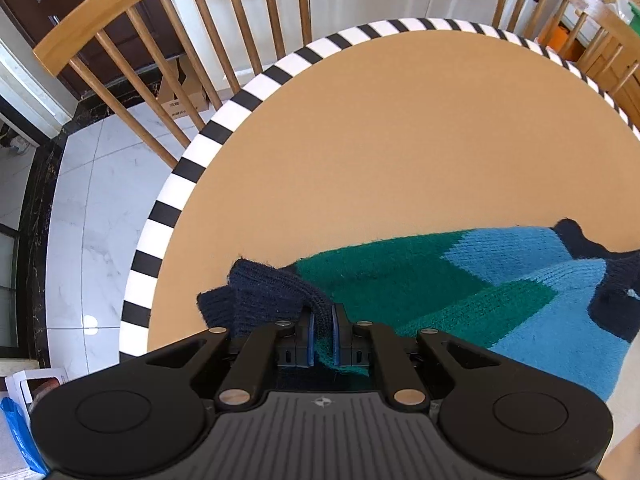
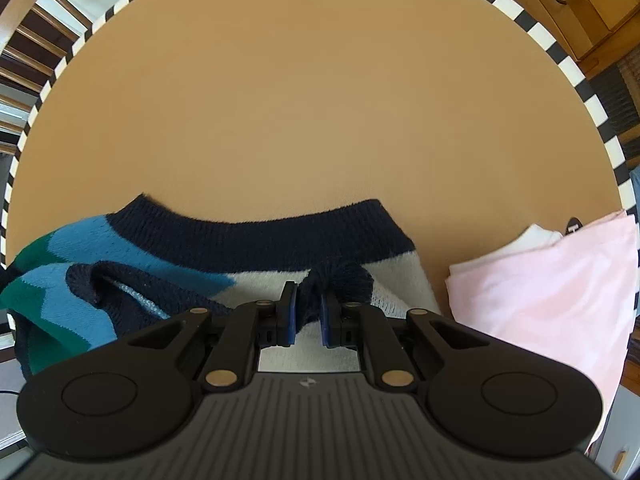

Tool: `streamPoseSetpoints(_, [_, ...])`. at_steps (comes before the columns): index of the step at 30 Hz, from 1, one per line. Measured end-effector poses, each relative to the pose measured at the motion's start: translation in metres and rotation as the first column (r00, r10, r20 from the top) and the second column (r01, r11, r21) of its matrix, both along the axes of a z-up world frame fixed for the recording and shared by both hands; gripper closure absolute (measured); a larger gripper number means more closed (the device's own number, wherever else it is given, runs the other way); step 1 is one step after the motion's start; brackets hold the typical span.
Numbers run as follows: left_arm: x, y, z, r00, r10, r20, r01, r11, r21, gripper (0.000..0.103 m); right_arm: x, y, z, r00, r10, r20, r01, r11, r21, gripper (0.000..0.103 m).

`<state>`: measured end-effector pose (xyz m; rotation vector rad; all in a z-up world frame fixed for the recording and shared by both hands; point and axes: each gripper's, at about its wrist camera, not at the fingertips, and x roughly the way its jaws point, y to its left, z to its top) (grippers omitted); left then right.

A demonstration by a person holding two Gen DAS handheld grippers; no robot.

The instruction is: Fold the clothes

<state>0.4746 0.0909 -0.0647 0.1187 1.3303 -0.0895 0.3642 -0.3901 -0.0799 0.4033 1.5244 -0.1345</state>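
Round and tan, the counter (image 1: 380, 128) with its black-and-white striped rim fills both wrist views, and most of its far half lies bare, which is the open room for laying the fold down. Wooden chairs (image 1: 168, 40) stand close around the far and left rim, with white floor tiles (image 1: 92, 208) beyond, so cloth dragged past the left edge could slide off, I judge. On the near part of the counter lies the knitted sweater (image 1: 460, 280), in green, blue, white and navy blocks, its navy hem band (image 2: 260, 232) curving toward the bare middle. Just right of it, near the right rim, sits a folded pink garment (image 2: 552, 296) with a white one under it; a wide sweep of the right hand could catch or shove that pile. The left tongs (image 1: 322, 330) are nearly closed, pinching a navy ribbed edge with green knit behind it. The right tongs (image 2: 308, 314) are likewise nearly closed on a small bunched tuft of navy knit. Both holds take little fabric, so the thick, loose knit may slip out or stretch unevenly if the two hands pull apart, leaving the fold crooked.
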Motion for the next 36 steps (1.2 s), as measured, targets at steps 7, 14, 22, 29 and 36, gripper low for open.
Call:
streamPoseSetpoints(7, [0.005, 0.006, -0.014, 1.000, 0.031, -0.006, -0.031, 0.999, -0.014, 0.092, 0.009, -0.010, -0.015, 0.999, -0.054, 0.011, 0.053, 0.998, 0.015, 0.090])
streamPoseSetpoints(14, [0.002, 0.017, -0.018, 0.988, 0.135, 0.076, -0.131, 0.989, -0.062, 0.080, 0.004, -0.023, -0.017, 0.985, -0.134, 0.112, 0.132, 0.991, 0.028, 0.080])
streamPoseSetpoints(22, [-0.037, 0.033, 0.018, 0.907, 0.165, 0.387, -0.116, 0.983, -0.145, 0.066, -0.038, -0.025, 0.016, 0.913, -0.100, 0.395, 0.104, 0.994, 0.011, 0.072])
streamPoseSetpoints(29, [-0.102, -0.023, 0.012, 0.901, -0.211, 0.380, 0.262, 0.961, -0.088, 0.057, -0.080, 0.037, 0.016, 0.903, 0.043, 0.428, -0.119, 0.981, 0.151, 0.055])
streamPoseSetpoints(36, [-0.066, -0.019, -0.037, 0.960, 0.139, 0.242, -0.067, 0.957, -0.283, 0.053, -0.053, 0.064, -0.023, 0.944, -0.130, 0.304, 0.056, 0.969, 0.241, 0.052])
